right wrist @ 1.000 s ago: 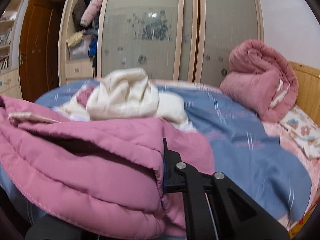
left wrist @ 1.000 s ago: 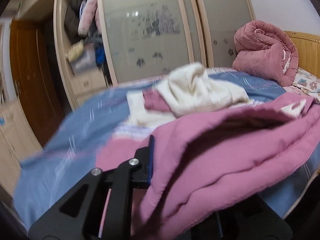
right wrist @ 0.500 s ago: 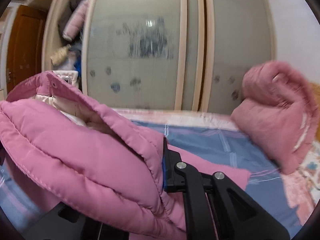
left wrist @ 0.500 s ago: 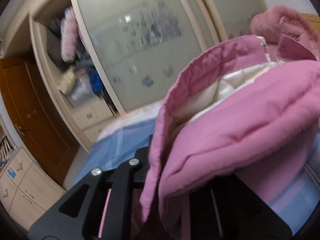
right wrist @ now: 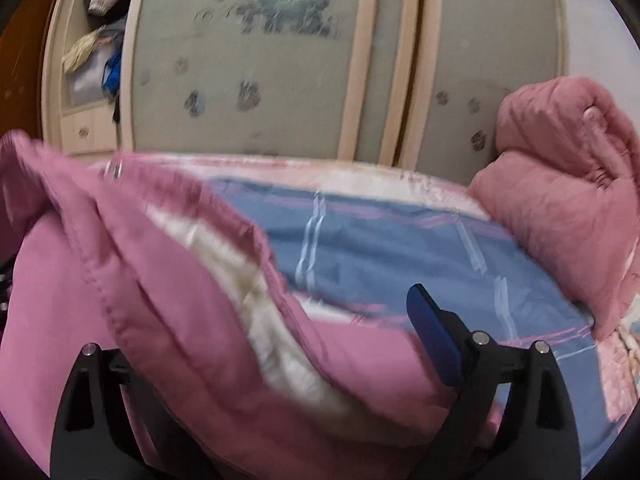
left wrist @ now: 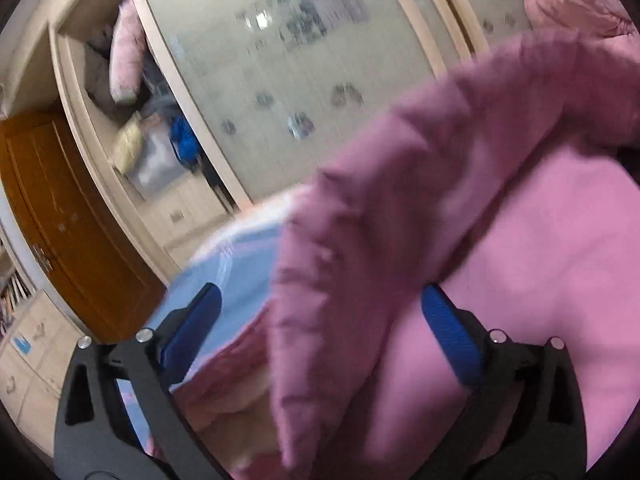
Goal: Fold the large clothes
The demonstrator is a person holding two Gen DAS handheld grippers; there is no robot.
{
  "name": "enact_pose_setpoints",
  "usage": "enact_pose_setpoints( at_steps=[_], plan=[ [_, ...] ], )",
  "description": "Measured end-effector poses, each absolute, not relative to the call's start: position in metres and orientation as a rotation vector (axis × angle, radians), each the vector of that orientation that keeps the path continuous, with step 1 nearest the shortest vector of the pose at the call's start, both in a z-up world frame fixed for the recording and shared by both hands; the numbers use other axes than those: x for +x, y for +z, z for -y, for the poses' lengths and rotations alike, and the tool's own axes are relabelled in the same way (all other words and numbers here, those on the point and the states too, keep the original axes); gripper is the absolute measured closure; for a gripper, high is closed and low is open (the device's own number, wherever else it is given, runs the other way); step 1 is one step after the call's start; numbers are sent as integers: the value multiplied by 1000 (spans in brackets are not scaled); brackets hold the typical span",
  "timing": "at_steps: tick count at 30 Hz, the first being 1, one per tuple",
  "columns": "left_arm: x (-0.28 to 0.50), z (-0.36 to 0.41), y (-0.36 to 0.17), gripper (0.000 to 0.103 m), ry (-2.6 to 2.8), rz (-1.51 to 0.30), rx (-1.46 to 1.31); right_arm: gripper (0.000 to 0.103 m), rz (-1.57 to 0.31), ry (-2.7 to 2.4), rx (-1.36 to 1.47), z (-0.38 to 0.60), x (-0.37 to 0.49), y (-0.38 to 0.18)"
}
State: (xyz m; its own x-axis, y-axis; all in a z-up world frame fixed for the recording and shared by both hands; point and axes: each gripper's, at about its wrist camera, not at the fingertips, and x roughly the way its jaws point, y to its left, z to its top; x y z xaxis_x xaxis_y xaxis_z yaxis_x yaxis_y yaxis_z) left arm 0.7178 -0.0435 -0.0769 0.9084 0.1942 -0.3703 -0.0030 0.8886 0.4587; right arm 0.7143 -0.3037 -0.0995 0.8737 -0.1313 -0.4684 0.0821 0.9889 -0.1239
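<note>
A large pink padded coat (left wrist: pixel 400 208) with a cream lining (right wrist: pixel 256 288) is draped over the blue striped bed sheet (right wrist: pixel 380 248). In the left wrist view its folded edge hangs between the blue pads of my left gripper (left wrist: pixel 320 296), whose jaws are opening wide and do not press on the cloth. My right gripper (right wrist: pixel 320 300) is opening too. The coat (right wrist: pixel 120 280) covers its left finger, while its right fingertip (right wrist: pixel 420 308) stands free above the fabric. Both views are blurred by motion.
A rolled pink quilt (right wrist: pixel 560 184) lies at the right end of the bed. Behind the bed stands a wardrobe with frosted sliding doors (right wrist: pixel 260 60) and an open shelf stuffed with clothes (left wrist: pixel 132 92). A brown wooden door (left wrist: pixel 60 220) is at the left.
Both grippers carried the coat's edge forward across the bed, folding it over the cream garment, then went from shut on the coat to wide open, letting it go.
</note>
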Motion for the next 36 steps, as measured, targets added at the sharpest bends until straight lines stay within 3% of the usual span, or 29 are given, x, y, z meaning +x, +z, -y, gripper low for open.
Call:
enact_pose_setpoints(
  at_steps=[5,12,18,25,30,36],
  plan=[
    [710,44,-19,2,156,-326,523,5,-364,-247,-133,323,703,-33],
    [680,21,70,2,244,-170,357,1,-147,-275,103,352,641,36],
    [643,31,21,2,145,-336,370,1,-317,-77,44,313,618,-7],
    [489,15,-50,2,32,-452,81,1,-438,56,103,292,476,-76],
    [378,10,-66,2,30,-542,-9,1,-517,-22,151,307,373,-96],
    [305,13,-50,2,91,-605,12,1,-629,-94,177,321,297,-90]
  ],
)
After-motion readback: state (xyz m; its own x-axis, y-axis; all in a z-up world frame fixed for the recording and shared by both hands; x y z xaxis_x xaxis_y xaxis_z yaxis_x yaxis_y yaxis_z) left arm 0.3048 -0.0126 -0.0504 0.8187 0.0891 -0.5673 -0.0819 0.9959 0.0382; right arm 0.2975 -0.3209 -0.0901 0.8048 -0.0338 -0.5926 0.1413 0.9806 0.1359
